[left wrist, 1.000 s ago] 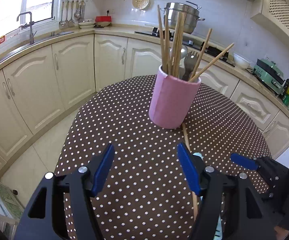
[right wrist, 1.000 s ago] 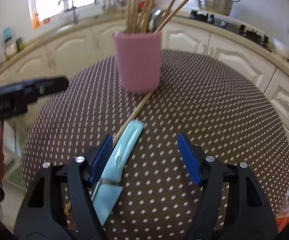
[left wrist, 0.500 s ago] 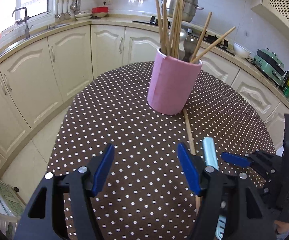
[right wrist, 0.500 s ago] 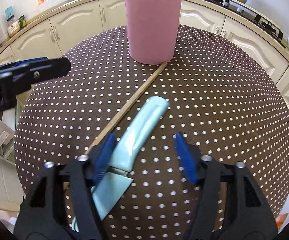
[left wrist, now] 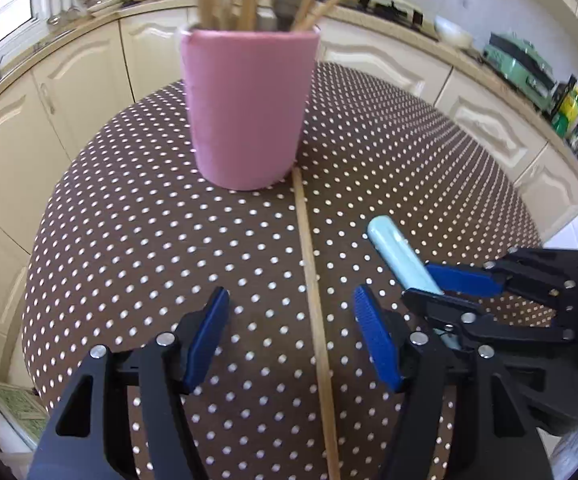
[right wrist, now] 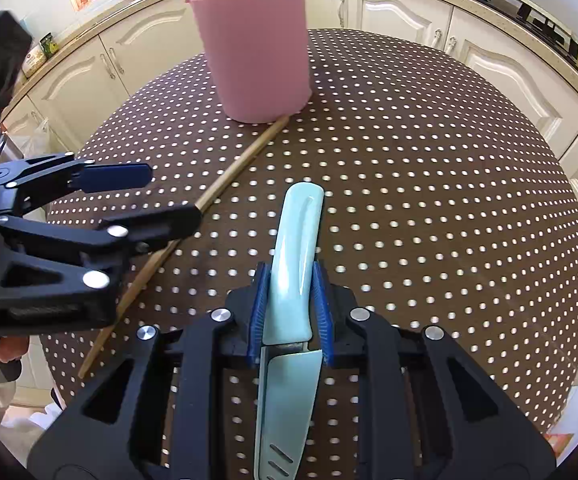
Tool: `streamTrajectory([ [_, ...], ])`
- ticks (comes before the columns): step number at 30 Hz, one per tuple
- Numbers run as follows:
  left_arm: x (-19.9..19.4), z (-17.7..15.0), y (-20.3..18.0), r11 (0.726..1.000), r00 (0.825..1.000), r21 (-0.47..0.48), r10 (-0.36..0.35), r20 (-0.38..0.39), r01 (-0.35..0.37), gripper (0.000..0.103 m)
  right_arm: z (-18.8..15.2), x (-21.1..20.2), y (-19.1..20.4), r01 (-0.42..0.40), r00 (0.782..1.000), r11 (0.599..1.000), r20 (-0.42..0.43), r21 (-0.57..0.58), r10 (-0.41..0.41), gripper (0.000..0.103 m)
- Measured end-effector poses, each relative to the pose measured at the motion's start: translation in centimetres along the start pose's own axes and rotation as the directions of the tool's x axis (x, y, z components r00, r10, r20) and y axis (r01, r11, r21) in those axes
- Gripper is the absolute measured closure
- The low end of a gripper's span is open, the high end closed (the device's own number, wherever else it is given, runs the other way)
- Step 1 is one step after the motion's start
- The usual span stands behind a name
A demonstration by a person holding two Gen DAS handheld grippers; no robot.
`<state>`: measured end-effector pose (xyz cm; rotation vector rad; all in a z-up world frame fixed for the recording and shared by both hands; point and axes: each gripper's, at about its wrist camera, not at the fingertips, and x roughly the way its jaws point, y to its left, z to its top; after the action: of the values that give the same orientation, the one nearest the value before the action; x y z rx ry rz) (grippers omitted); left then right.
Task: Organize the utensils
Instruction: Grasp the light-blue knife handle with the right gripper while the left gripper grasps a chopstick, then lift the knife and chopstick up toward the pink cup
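Seen from the left wrist, the step in hand is judged to be the gathering of the last loose utensils for the pink holder (left wrist: 249, 108), which stands ahead of the left tongs (left wrist: 289, 332). These tongs are held fairly wide and are closing, with the loose chopstick (left wrist: 313, 304) lying on the dotted counter (left wrist: 129, 240) between the pads, not yet pressed. To their right, the pale knife (left wrist: 403, 254) is seen in the right tongs (left wrist: 441, 284). From the right wrist, the right tongs (right wrist: 289, 300) are narrowed and closing, and the knife (right wrist: 295, 264) handle is gripped between the blue pads (right wrist: 259, 300), the blade pointing back. A lift and a careful drop into the holder (right wrist: 257, 44) are called for next.
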<state>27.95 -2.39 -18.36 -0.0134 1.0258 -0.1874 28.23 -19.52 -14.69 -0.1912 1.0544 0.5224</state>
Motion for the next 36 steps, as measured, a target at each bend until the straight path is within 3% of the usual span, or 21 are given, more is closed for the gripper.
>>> streamTrajectory([
  [1, 0.4, 0.2, -0.2, 1.000, 1.000, 0.005, 0.004, -0.013, -0.004, 0.052, -0.1, -0.1, -0.3, 0.002, 1.000, 1.000, -0.002, 0.001, -0.002, 0.080],
  [8, 2.0, 1.4, -2.0, 0.993, 0.994, 0.077, 0.097, -0.041, -0.094, 0.068, -0.3, 0.0, -0.4, -0.001, 1.000, 1.000, -0.021, 0.005, 0.001, 0.080],
  [10, 2.1, 1.6, -2.4, 0.992, 0.995, 0.086, 0.099, -0.033, -0.096, 0.089, -0.1, 0.2, -0.3, 0.001, 1.000, 1.000, -0.025, 0.006, 0.000, 0.080],
  [12, 2.6, 2.2, -2.8, 0.993, 0.996, 0.079, 0.089, -0.033, -0.086, 0.096, 0.0, 0.4, -0.4, 0.001, 1.000, 1.000, -0.026, 0.006, -0.001, 0.081],
  [19, 1.9, 1.2, -2.4, 0.999, 1.000, 0.045, 0.023, 0.004, -0.023, 0.097, -0.4, 0.2, -0.5, -0.002, 1.000, 0.999, 0.018, 0.033, 0.002, 0.082],
  [24, -0.8, 0.1, -2.1, 0.998, 0.995, 0.040, -0.045, 0.090, 0.041, 0.097, -1.4, -1.1, 0.2, -0.013, 0.996, 0.999, 0.088, 0.049, 0.008, 0.082],
  [30, -5.1, -0.7, -1.7, 0.997, 0.964, 0.025, -0.075, 0.255, 0.071, 0.097, -1.9, -4.1, 0.7, -0.067, 0.978, 0.996, 0.202, 0.061, 0.053, 0.082],
  [36, -9.1, -1.1, -0.8, 0.999, 0.902, -0.001, -0.045, 0.429, 0.050, 0.097, -2.4, -7.2, 1.0, -0.119, 0.940, 0.990, 0.330, 0.077, 0.087, 0.082],
])
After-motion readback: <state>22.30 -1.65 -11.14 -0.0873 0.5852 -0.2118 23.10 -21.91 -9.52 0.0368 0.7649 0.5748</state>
